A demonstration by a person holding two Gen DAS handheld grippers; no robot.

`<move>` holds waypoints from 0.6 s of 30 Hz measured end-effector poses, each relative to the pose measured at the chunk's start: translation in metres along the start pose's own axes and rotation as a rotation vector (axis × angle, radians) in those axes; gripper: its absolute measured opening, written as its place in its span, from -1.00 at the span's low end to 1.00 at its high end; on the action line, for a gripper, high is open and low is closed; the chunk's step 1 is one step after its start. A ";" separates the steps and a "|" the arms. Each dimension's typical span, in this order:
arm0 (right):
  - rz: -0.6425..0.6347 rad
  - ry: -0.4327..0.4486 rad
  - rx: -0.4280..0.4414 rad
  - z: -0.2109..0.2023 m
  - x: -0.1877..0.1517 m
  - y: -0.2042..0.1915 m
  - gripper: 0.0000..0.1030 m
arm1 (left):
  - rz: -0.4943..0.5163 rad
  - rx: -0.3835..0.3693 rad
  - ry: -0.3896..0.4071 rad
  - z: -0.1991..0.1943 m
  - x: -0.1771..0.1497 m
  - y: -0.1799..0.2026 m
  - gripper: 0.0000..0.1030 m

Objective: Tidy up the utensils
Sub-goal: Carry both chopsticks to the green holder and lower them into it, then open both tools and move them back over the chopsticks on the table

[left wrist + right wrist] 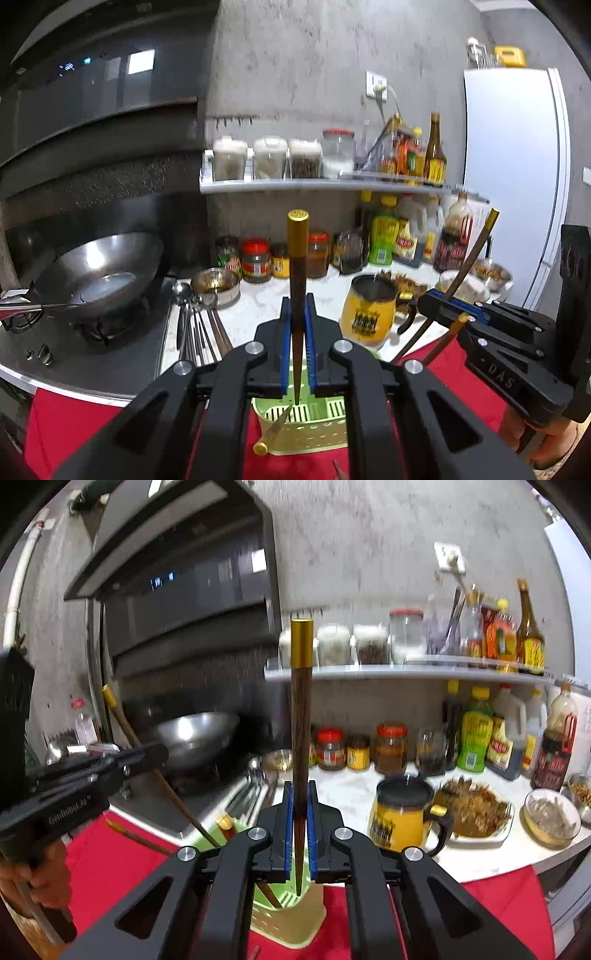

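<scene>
My left gripper (297, 325) is shut on a brown chopstick (297, 273) with a gold cap, held upright, its tip just above a green slotted utensil holder (306, 430) on a red cloth. My right gripper (300, 812) is shut on a like chopstick (301, 720), tip inside the same holder (291, 923). Another chopstick (227, 825) leans in the holder. The right gripper shows in the left wrist view (443, 306), the left gripper in the right wrist view (147, 757). Several spoons (195, 325) lie on the counter by the stove.
A steel wok (99, 277) sits on the stove at left. A yellow mug (369, 310), a steel bowl (218, 286), plates of food (476, 812), jars and sauce bottles (476, 734) crowd the white counter. A shelf (295, 182) holds jars. A white fridge (517, 166) stands right.
</scene>
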State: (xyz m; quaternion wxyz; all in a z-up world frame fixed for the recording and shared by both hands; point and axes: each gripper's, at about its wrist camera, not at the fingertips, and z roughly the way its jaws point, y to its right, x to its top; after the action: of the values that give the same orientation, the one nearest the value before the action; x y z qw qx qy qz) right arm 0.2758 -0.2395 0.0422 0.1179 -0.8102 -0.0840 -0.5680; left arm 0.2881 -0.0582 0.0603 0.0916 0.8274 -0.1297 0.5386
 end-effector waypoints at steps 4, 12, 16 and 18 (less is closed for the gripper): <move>0.034 -0.002 -0.004 -0.005 0.000 0.008 -0.37 | -0.025 0.022 -0.002 -0.001 0.001 -0.009 -0.79; 0.036 0.041 -0.088 -0.085 0.008 0.018 -0.23 | -0.029 0.106 0.084 -0.083 0.008 -0.012 -0.25; 0.014 -0.005 -0.115 -0.126 -0.018 0.015 -0.22 | -0.026 0.159 0.020 -0.114 -0.025 -0.010 -0.25; 0.014 -0.041 -0.125 -0.141 -0.036 0.012 -0.21 | -0.015 0.179 -0.020 -0.128 -0.053 -0.006 -0.25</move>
State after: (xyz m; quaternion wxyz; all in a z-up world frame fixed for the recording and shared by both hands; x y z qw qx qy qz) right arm 0.1398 -0.2913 0.0530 0.0694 -0.8279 -0.0452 -0.5547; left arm 0.1582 -0.0090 0.0638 0.0199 0.8386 -0.0756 0.5391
